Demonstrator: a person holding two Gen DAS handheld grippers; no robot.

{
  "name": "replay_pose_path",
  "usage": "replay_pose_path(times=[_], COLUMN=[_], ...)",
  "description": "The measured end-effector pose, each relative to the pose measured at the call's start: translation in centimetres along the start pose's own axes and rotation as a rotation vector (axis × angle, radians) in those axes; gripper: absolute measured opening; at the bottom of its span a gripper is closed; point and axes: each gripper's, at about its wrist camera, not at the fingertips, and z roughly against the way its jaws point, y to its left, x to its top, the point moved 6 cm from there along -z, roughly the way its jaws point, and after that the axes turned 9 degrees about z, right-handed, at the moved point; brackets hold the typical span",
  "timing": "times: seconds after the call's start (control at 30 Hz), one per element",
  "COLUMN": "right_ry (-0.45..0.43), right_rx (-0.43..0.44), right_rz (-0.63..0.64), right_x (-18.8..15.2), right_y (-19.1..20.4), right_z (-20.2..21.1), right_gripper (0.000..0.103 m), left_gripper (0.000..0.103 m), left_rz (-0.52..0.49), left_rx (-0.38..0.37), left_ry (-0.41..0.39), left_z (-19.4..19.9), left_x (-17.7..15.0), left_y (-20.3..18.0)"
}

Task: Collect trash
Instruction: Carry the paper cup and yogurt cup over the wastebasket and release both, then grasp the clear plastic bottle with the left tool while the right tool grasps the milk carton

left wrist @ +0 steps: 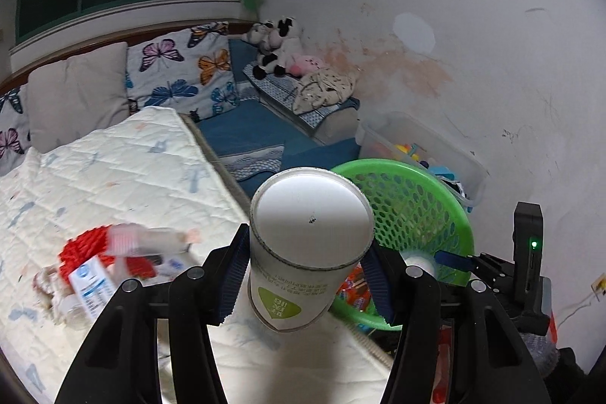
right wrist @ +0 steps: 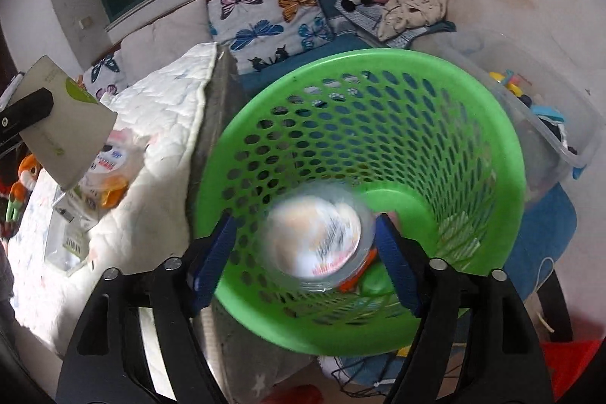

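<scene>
Two grippers are at work over a bed's edge. The left gripper (left wrist: 308, 275) is clamped on a white cylindrical paper tub with a green label (left wrist: 303, 252), its flat base facing the camera, pads pressing both sides. It sits above the quilted cream bedspread (left wrist: 125, 173), just beside the green perforated plastic basket (left wrist: 424, 214) that stands off the mattress edge. Behind the tub on the bedspread lie a red crumpled wrapper (left wrist: 87, 248) and a white-and-blue labelled pack (left wrist: 91, 286), both blurred.

The right gripper (right wrist: 306, 245) stands released above the basket's mouth; a clear round plastic container with a printed lid (right wrist: 318, 237), blurred, sits between its blue pads without either visibly pressing it, already within the basket's rim. Orange and green scraps (right wrist: 363, 281) lie at the basket's bottom. Beyond the basket, a clear plastic storage box (right wrist: 560, 124) holds toys against the stained wall, and butterfly-print pillows (right wrist: 265, 14) line the headboard.
</scene>
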Motion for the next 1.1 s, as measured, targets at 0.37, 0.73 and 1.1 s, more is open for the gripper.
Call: replay_pose_path(times=[0.37, 0.73, 1.1], right_ry=[-0.036, -0.069, -0.060], right_rx=[0.007, 0.030, 0.054], right_rz=[-0.031, -0.032, -0.046], right_x=[-0.7, -1.9, -2.7], right_y=[-1.7, -1.6, -1.5], right_z=[2.2, 4.7, 4.6], right_gripper=[0.081, 0.082, 0.082], left_gripper=[0.055, 0.056, 0.071], left_rz=[-0.023, -0.040, -0.014], left_rx=[-0.024, -0.043, -0.094], left_ry=[0.075, 0.155, 0.179], left_z=[-4.4, -8.4, -9.6], left_x=[-0.8, -2.5, -3.2], left_y=[-3.5, -6.3, -7.5])
